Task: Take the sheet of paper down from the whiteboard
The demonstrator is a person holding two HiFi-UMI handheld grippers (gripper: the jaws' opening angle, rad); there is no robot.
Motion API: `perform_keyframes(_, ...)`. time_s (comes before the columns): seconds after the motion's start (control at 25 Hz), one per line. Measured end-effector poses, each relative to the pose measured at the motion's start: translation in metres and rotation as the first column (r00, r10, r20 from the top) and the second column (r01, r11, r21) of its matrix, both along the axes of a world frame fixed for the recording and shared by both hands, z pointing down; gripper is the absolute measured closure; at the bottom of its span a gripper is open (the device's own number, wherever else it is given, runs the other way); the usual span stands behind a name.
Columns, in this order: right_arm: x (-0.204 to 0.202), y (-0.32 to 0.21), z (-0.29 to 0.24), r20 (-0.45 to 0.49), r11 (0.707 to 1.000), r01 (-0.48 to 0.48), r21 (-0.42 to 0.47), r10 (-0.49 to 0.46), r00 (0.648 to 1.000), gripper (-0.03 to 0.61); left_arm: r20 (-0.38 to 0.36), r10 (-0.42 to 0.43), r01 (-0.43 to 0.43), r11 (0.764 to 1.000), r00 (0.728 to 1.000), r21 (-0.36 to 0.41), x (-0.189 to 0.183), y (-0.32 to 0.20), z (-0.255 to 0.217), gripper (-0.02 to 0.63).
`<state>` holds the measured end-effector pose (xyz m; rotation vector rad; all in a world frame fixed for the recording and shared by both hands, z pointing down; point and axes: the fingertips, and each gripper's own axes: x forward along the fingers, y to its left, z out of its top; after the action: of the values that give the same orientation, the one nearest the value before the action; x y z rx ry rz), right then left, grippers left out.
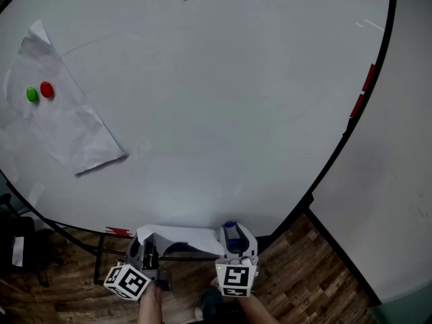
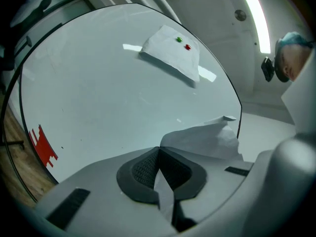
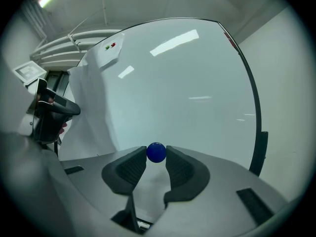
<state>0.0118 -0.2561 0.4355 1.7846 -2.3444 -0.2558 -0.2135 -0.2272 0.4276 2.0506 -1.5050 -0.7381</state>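
Note:
My left gripper (image 1: 142, 240) (image 2: 158, 169) is shut on a white sheet of paper (image 1: 182, 237) (image 2: 207, 139), held off the whiteboard (image 1: 202, 113) at its lower edge. The sheet stretches across to my right gripper (image 1: 233, 235) (image 3: 156, 158), which is shut on a small blue magnet (image 1: 230, 227) (image 3: 156, 152). In the right gripper view the held sheet (image 3: 91, 112) hangs at the left, beside the left gripper (image 3: 49, 112). A second, crumpled sheet (image 1: 61, 120) (image 2: 170, 53) stays on the board at upper left, pinned by a green magnet (image 1: 32, 94) and a red magnet (image 1: 46, 90).
The whiteboard's black frame (image 1: 351, 123) runs down the right side, with red marks (image 1: 366, 86) on it. A wooden floor (image 1: 304, 268) lies below. Dark furniture (image 1: 17, 245) stands at the lower left, and a pale wall (image 1: 398, 181) is on the right.

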Motion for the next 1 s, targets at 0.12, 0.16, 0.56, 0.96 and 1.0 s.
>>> perform_keyframes(0.12, 0.004, -0.003, -0.002, 0.001, 1.0, 0.0, 0.007, 0.0, 1.0, 0.442, -0.065, -0.021, 0.021, 1.0, 0.998, 0.003, -0.011, -0.001, 0.0, 0.591)
perform_keyframes(0.16, 0.005, -0.004, -0.004, 0.003, 1.0, 0.001, 0.012, -0.001, 1.0, 0.442, -0.077, -0.026, 0.027, 1.0, 0.997, 0.009, -0.015, -0.003, -0.002, 0.591)
perform_keyframes(0.56, 0.011, -0.005, -0.004, 0.018, 1.0, 0.015, 0.019, -0.016, 1.0, 0.442, -0.103, -0.063, 0.065, 0.998, 0.993, 0.017, -0.027, 0.004, -0.005, 0.591)
perform_keyframes(0.96, 0.009, 0.0, -0.004, 0.037, 0.999, 0.035, 0.022, -0.035, 0.999, 0.443, -0.116, -0.062, 0.065, 0.998, 0.991, 0.02, -0.022, 0.009, -0.006, 0.591)
perform_keyframes(1.0, 0.008, -0.002, -0.005, 0.04, 0.999, 0.038, 0.03, -0.039, 0.998, 0.443, -0.119, -0.062, 0.066, 0.997, 0.991, 0.03, -0.023, 0.007, -0.009, 0.589)
